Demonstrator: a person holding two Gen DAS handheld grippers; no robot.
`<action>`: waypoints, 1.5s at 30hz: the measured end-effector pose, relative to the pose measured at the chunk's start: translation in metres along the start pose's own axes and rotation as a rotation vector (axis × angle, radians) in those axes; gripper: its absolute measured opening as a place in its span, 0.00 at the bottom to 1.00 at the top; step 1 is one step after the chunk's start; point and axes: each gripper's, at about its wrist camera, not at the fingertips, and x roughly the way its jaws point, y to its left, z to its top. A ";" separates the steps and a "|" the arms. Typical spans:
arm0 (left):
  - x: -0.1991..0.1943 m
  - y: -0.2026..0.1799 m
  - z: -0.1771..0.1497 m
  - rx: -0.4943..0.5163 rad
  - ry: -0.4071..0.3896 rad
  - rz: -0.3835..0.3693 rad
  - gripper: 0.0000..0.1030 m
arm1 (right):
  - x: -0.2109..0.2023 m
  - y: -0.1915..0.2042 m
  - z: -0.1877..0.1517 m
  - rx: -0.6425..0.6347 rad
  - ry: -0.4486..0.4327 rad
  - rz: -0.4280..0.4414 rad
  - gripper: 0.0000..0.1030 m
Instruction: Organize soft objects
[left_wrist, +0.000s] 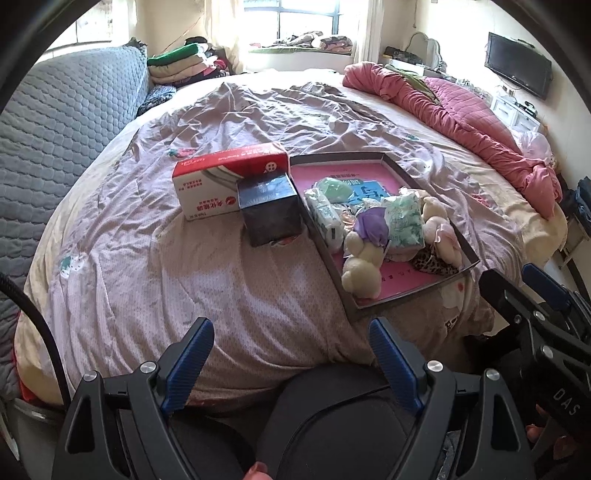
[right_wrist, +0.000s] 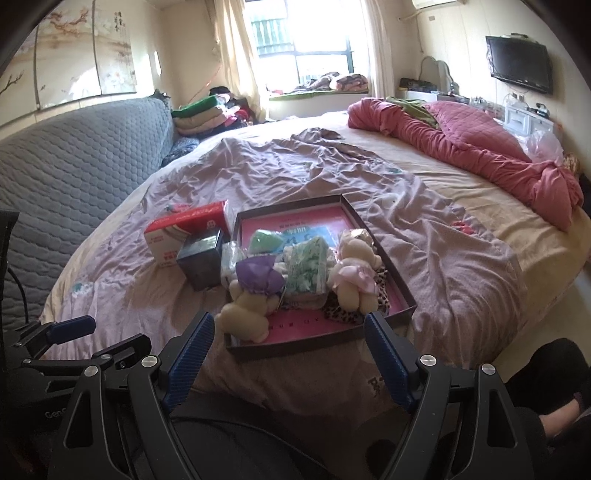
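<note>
Both claws, left claw (left_wrist: 291, 363) and right claw (right_wrist: 290, 356), gape wide and empty near the bed (left_wrist: 147, 280); soft toys and packets fill the tray (right_wrist: 400, 295), fitting either sorting stage

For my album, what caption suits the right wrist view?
Open right hand-held gripper hovers before a tray of plush toys on a bed.

Both wrist cameras are hovering low at the near edge of the bed (left_wrist: 184, 258), looking forward across it toward the window (right_wrist: 314, 37). The left view is sitting left of the tray (left_wrist: 369, 162); the right view is facing it more squarely and nearer. Both are sharing the tray, the red box (right_wrist: 184, 225) and the pink quilt (right_wrist: 480, 147).
</note>
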 end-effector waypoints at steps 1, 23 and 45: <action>0.000 0.001 0.000 0.001 0.000 0.002 0.83 | 0.000 0.001 0.000 -0.008 -0.005 0.000 0.82; 0.003 0.001 -0.002 0.008 0.004 0.005 0.83 | 0.005 0.007 -0.006 -0.041 0.016 -0.003 0.82; 0.005 0.003 -0.001 0.009 -0.002 0.018 0.83 | 0.008 0.010 -0.008 -0.048 0.016 0.003 0.82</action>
